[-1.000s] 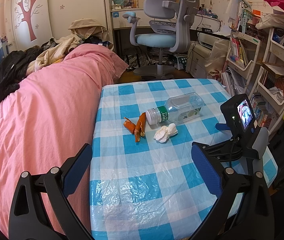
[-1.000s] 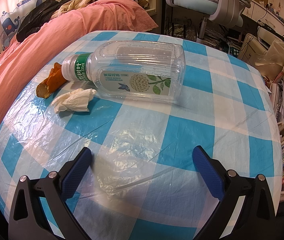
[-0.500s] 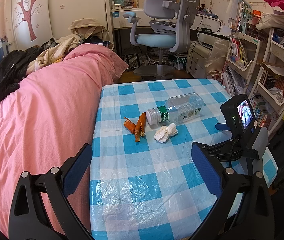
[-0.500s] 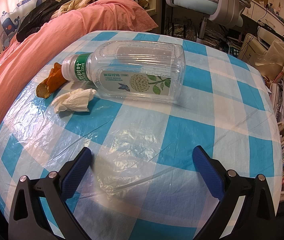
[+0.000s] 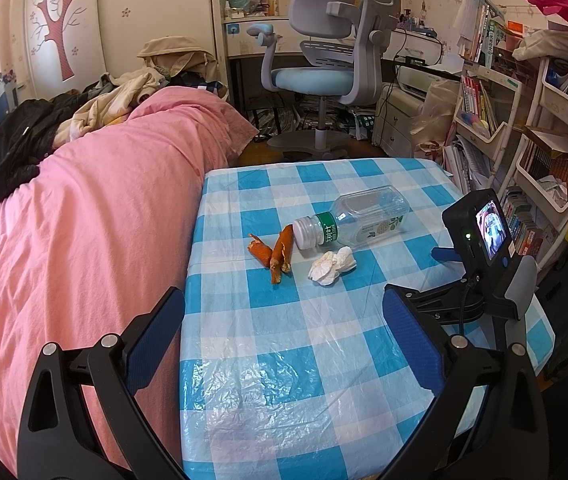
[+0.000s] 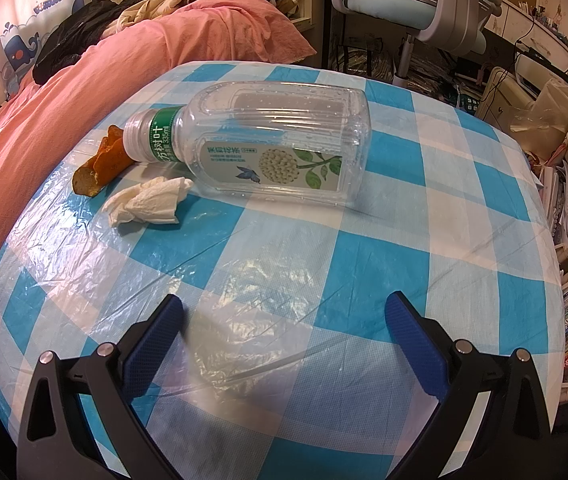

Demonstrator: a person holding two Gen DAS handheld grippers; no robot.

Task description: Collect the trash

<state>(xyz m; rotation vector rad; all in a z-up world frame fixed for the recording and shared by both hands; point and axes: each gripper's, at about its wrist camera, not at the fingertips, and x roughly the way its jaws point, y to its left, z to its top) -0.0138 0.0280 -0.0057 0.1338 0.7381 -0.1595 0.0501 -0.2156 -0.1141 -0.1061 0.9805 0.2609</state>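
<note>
An empty clear plastic bottle [image 6: 268, 144] with a green neck label lies on its side on the blue-and-white checked table [image 6: 384, 264]. A crumpled white tissue [image 6: 148, 200] rests just in front of its cap. Orange peel pieces [image 6: 100, 162] lie to the left of the cap. My right gripper [image 6: 284, 320] hovers open over the table's near part, a short way in front of the bottle, holding nothing. My left gripper [image 5: 284, 320] is open and empty at the table's near left edge; it sees the bottle [image 5: 360, 216], tissue [image 5: 332, 266], peel [image 5: 274, 252] and the right gripper's body [image 5: 484, 256].
A bed with a pink duvet [image 5: 76, 216] presses against the table's left side, clothes heaped at its far end. A grey-and-blue desk chair [image 5: 324, 60] stands beyond the table. Crowded bookshelves [image 5: 544, 120] line the right side.
</note>
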